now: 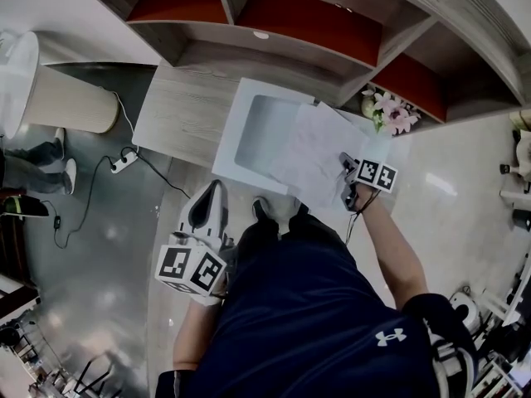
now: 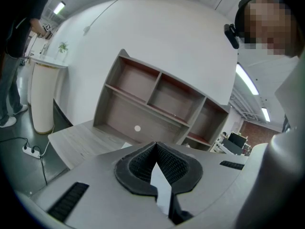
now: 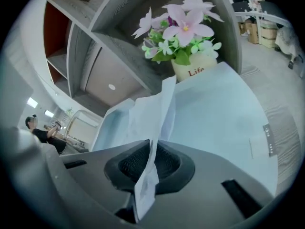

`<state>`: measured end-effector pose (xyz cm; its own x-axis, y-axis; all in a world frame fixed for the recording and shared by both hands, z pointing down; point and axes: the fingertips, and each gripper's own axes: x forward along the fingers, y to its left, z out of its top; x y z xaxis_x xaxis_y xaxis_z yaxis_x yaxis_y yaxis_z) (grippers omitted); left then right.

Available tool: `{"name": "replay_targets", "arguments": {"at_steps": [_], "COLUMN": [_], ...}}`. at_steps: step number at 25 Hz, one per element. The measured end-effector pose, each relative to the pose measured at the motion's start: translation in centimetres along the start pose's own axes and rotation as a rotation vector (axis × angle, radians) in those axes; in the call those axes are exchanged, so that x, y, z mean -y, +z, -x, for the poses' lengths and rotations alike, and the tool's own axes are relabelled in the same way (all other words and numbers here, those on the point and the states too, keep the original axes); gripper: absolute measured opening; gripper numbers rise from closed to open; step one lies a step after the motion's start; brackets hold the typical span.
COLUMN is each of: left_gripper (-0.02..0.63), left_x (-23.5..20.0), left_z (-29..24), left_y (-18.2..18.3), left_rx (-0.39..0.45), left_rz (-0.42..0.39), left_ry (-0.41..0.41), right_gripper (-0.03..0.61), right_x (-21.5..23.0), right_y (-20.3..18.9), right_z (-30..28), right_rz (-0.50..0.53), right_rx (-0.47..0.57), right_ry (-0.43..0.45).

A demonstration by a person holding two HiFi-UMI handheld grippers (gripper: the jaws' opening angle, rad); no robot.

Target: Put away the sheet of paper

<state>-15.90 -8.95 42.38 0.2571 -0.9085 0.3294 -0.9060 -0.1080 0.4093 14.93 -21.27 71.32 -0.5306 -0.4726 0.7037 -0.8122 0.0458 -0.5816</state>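
White sheet of paper [image 1: 311, 152] clamped at edge by right gripper [image 1: 345, 172], hanging over pale tray [image 1: 232, 131] on wooden desk [image 1: 178, 110]. Placing step judged in hand. Left gripper [image 1: 216, 187] held back, jaws together, seemingly empty. Next: sheet to be lowered flat into tray, then released.

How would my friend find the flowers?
Find the wooden desk with shelves behind it. A white box lies on it, and the flower pot stands by the box's right end, against the shelves. It alone has pink flowers, and the pot says "Life".
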Motion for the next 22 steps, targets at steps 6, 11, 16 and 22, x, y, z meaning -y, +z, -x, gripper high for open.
{"name": "replay_targets", "arguments": {"at_steps": [6, 11, 16, 22], "left_gripper": [0.015, 0.015, 0.015, 0.015], "left_x": [-0.1, -0.3, -1.1, -2.0], "left_z": [0.1, 0.3, 0.6, 1.1], "left_y": [-0.3, -0.5, -0.8, -0.6], "left_rx": [-0.002, -0.003, -0.003, 0.005], "left_rz": [0.007, 0.023, 0.039, 0.052], "left_ry": [-0.004, 0.000, 0.010, 0.030], "right_gripper": [0.023, 0.023, 0.023, 0.020], "right_x": [-2.1, -3.5, -4.9, -6.4], "right_y": [-0.2, -0.3, -0.7, -0.6], "right_z": [-1.8, -3.1, -4.1, -5.6], "right_rz": [0.038, -0.030, -0.070, -0.167], "right_rx": [-0.071, -0.070, -0.089, -0.071], "right_ry": [0.043, 0.085, 0.135, 0.182]}}
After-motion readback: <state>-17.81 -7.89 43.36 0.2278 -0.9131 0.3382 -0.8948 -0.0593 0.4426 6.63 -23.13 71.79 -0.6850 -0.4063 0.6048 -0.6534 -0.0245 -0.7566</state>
